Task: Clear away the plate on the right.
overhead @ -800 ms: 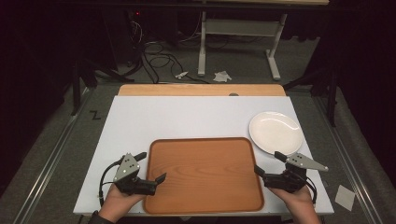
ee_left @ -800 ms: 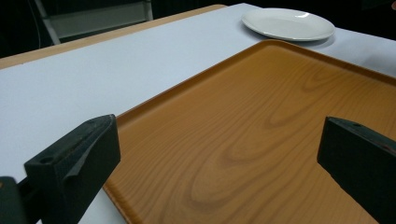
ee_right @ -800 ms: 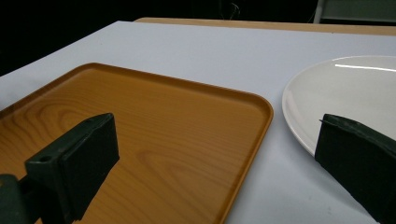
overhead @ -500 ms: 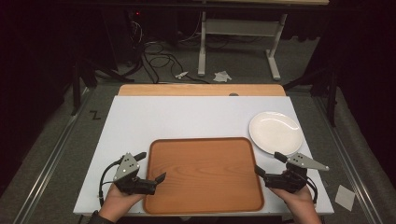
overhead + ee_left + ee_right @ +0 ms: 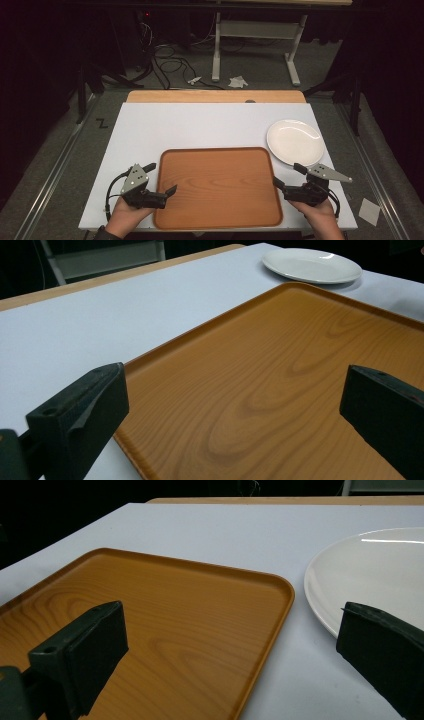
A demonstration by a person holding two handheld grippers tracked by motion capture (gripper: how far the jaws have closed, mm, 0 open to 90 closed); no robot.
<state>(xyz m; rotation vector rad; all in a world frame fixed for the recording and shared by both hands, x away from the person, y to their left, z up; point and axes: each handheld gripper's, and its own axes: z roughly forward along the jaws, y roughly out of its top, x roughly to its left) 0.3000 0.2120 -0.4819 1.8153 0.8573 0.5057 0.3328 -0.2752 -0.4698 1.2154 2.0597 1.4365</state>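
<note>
A wood-grain brown tray (image 5: 218, 187) lies flat at the front middle of the white table, with nothing on it. My left gripper (image 5: 161, 179) is at the tray's left rim (image 5: 150, 357), open, its jaws spread wide with one over the tray and one over the table. My right gripper (image 5: 287, 175) sits at the tray's right rim (image 5: 272, 625), also open, nothing between its jaws. An empty white plate (image 5: 295, 142) rests on the table just beyond the tray's far right corner, and I see the plate (image 5: 370, 575) close ahead of the right gripper.
The white table top (image 5: 200, 125) has a bare wooden strip (image 5: 215, 96) along its far edge. Beyond it, on the floor, stand a desk frame (image 5: 255, 45) and loose cables (image 5: 165, 60). A hand holds each gripper at the table's front edge.
</note>
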